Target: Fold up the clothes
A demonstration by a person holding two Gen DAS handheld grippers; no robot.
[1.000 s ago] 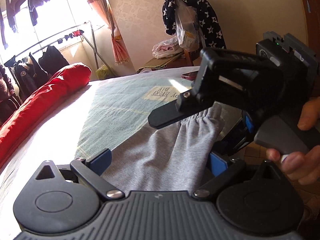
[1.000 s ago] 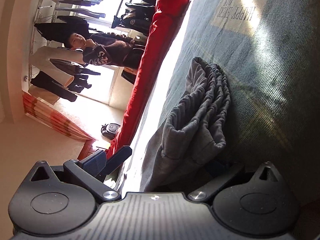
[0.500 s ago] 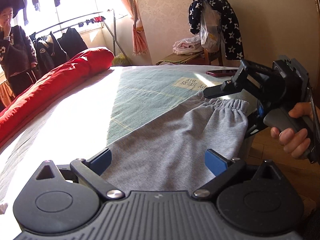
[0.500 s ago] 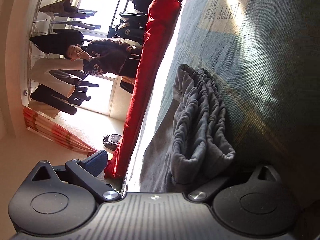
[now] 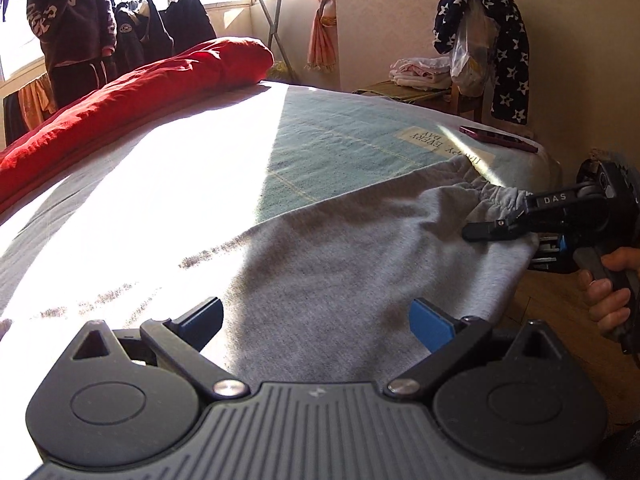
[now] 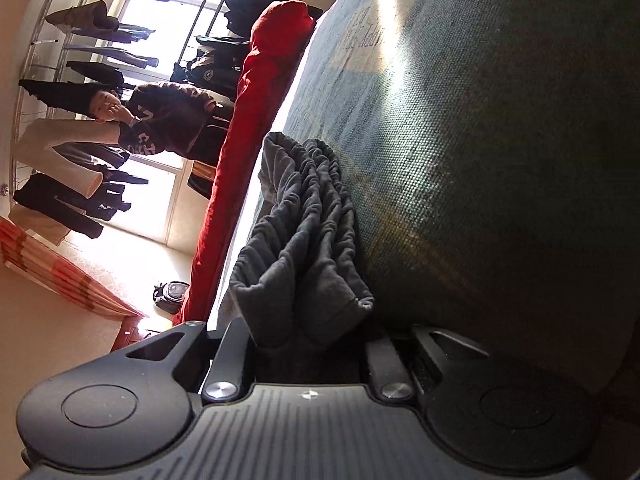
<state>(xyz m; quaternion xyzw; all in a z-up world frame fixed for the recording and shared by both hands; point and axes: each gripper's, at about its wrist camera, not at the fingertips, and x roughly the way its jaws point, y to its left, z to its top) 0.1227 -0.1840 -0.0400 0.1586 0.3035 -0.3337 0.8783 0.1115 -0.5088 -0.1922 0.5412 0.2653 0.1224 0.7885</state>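
Now, right hand-held gripper (image 5: 486, 232) closing on grey garment (image 5: 360, 268) waistband, bed (image 5: 160, 184).

my left wrist camera looks forward and downward, close over the grey garment (image 5: 360, 264) across the bed (image 5: 340, 144) toward the window. my right wrist camera is rolled sideways, very near the garment's bunched waistband (image 6: 308, 216). both views share the garment, bed, red duvet (image 5: 132, 92) and a standing person (image 5: 72, 28).
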